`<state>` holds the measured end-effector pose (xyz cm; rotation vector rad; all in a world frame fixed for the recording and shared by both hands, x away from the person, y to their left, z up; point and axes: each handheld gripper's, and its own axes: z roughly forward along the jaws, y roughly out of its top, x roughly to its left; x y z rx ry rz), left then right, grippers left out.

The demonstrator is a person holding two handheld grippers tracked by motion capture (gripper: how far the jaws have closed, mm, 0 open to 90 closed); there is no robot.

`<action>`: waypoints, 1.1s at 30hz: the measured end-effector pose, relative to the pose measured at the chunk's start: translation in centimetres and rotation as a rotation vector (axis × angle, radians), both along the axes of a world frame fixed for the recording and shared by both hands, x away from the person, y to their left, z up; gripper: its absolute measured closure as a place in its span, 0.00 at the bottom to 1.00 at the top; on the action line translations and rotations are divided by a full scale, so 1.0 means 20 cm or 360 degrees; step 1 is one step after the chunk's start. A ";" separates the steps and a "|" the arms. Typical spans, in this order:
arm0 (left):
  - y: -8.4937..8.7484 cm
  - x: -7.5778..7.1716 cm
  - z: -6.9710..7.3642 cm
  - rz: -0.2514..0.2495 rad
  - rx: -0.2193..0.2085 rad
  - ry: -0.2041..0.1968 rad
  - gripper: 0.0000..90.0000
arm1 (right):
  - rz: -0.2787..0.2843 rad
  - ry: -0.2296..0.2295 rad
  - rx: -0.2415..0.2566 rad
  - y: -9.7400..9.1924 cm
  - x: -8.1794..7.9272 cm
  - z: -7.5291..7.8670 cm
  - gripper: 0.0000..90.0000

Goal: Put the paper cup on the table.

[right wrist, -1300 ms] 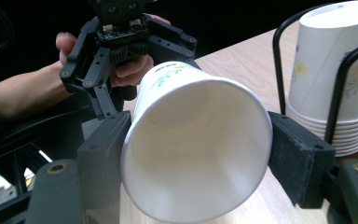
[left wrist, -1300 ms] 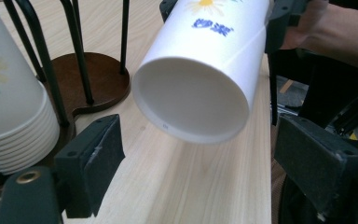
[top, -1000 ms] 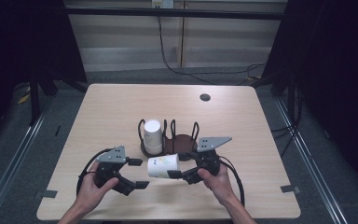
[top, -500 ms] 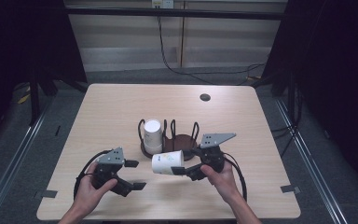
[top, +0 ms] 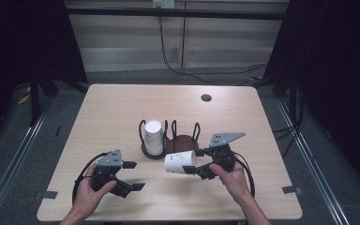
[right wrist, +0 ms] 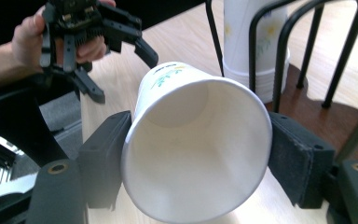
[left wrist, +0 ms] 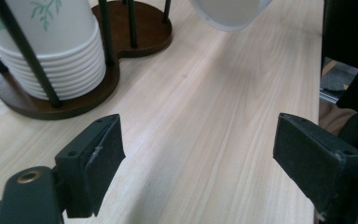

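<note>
A: State the right gripper (top: 198,169) condition.

B: Both black pads (right wrist: 106,154) press the sides of a single paper cup (right wrist: 191,144) near its rim. The cup lies on its side between the jaws, open mouth toward the gripper's camera, base pointing away toward the left gripper (top: 127,176). It is held just above the table (top: 122,112), just in front of the holder (top: 183,143).

A: Left gripper?

B: Jaws wide apart, nothing between them; in the left gripper view, bare wood lies between the pads (left wrist: 93,158).

A: Describe the cup.

B: White paper, plain white inside, a small green leaf print near its base.

A: Adjacent items?

B: A dark brown wooden holder with black wire uprights. One bay holds a stack of cups (top: 153,137), upside down; the bay nearest the held cup has a bare base.

A: Surface and room?

B: A light wood tabletop with rounded corners and a dark round cap (top: 206,97) near the far edge. Grey floor, dark curtains at both sides, a pale wall panel with a hanging cable (top: 168,56) behind.
</note>
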<state>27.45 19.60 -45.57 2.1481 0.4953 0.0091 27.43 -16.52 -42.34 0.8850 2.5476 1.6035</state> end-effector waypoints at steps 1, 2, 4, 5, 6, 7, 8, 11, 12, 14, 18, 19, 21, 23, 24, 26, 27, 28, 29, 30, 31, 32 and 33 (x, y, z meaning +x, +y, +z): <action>0.01 0.00 0.00 -0.0001 0.0003 -0.0008 0.18 | 0.0000 0.0004 -0.0011 -0.01 -0.01 0.00 0.30; 0.01 0.00 0.00 0.0011 0.0007 -0.0011 0.18 | 0.0002 0.0002 -0.0021 -0.01 -0.01 0.00 0.30; 0.03 0.01 0.00 0.0023 -0.0012 -0.0006 0.18 | -0.0011 0.0006 -0.0040 -0.03 -0.02 0.00 0.30; 0.04 0.01 0.00 0.0030 -0.0016 -0.0007 0.18 | -0.0014 0.0011 -0.0051 -0.04 -0.02 0.01 0.30; 0.04 0.01 0.00 0.0040 -0.0028 -0.0009 0.18 | -0.0020 0.0012 -0.0060 -0.05 -0.03 0.01 0.30; 0.05 0.02 0.00 0.0036 -0.0062 0.0016 0.18 | -0.0022 0.0016 -0.0070 -0.06 -0.03 0.01 0.30; 0.05 0.01 0.00 0.0034 -0.0080 0.0013 0.18 | -0.0030 0.0018 -0.0069 -0.08 -0.03 0.01 0.30; 0.05 0.01 0.01 0.0017 -0.0084 0.0000 0.18 | -0.0057 0.0013 -0.0083 -0.11 -0.04 0.02 0.30; 0.05 0.00 0.01 0.0016 -0.0086 -0.0001 0.18 | -0.0063 0.0007 -0.0094 -0.12 -0.04 0.03 0.30; 0.05 0.00 0.00 0.0015 -0.0058 -0.0013 0.18 | -0.0075 -0.0004 -0.0094 -0.14 -0.05 0.05 0.30; 0.05 0.00 0.00 0.0028 -0.0064 -0.0003 0.18 | -0.0095 0.0010 -0.0127 -0.17 -0.05 0.08 0.30; 0.05 -0.01 0.00 0.0043 -0.0067 -0.0002 0.18 | -0.0105 0.0021 -0.0143 -0.18 -0.05 0.08 0.30; 0.06 -0.02 0.00 0.0044 -0.0074 0.0001 0.18 | -0.0115 0.0024 -0.0166 -0.20 -0.05 0.09 0.30; 0.06 -0.02 0.00 0.0061 -0.0072 -0.0011 0.18 | -0.0132 0.0020 -0.0182 -0.22 -0.05 0.10 0.30; 0.06 -0.02 0.00 0.0061 -0.0072 -0.0008 0.18 | -0.0135 0.0019 -0.0190 -0.23 -0.04 0.11 0.30; 0.06 -0.02 -0.01 0.0064 -0.0078 0.0005 0.18 | -0.0140 0.0027 -0.0210 -0.24 -0.04 0.11 0.30; 0.06 -0.02 -0.01 0.0061 -0.0067 -0.0003 0.18 | -0.0137 0.0031 -0.0216 -0.24 -0.03 0.12 0.30; 0.06 -0.02 -0.01 0.0057 -0.0066 -0.0006 0.18 | -0.0146 0.0030 -0.0223 -0.25 -0.02 0.12 0.30; 0.06 -0.02 -0.01 0.0058 -0.0073 -0.0001 0.18 | -0.0149 0.0038 -0.0226 -0.26 -0.02 0.12 0.29; 0.06 -0.03 -0.01 0.0050 -0.0076 -0.0002 0.18 | -0.0149 0.0052 -0.0240 -0.26 -0.01 0.12 0.29; 0.06 -0.03 0.00 0.0044 -0.0078 -0.0012 0.18 | -0.0143 0.0054 -0.0250 -0.27 0.00 0.12 0.29; 0.05 -0.04 0.00 0.0040 -0.0082 -0.0016 0.18 | -0.0134 0.0066 -0.0252 -0.27 0.00 0.13 0.29; 0.04 -0.04 0.00 0.0030 -0.0082 -0.0019 0.18 | -0.0137 0.0074 -0.0263 -0.27 0.01 0.13 0.29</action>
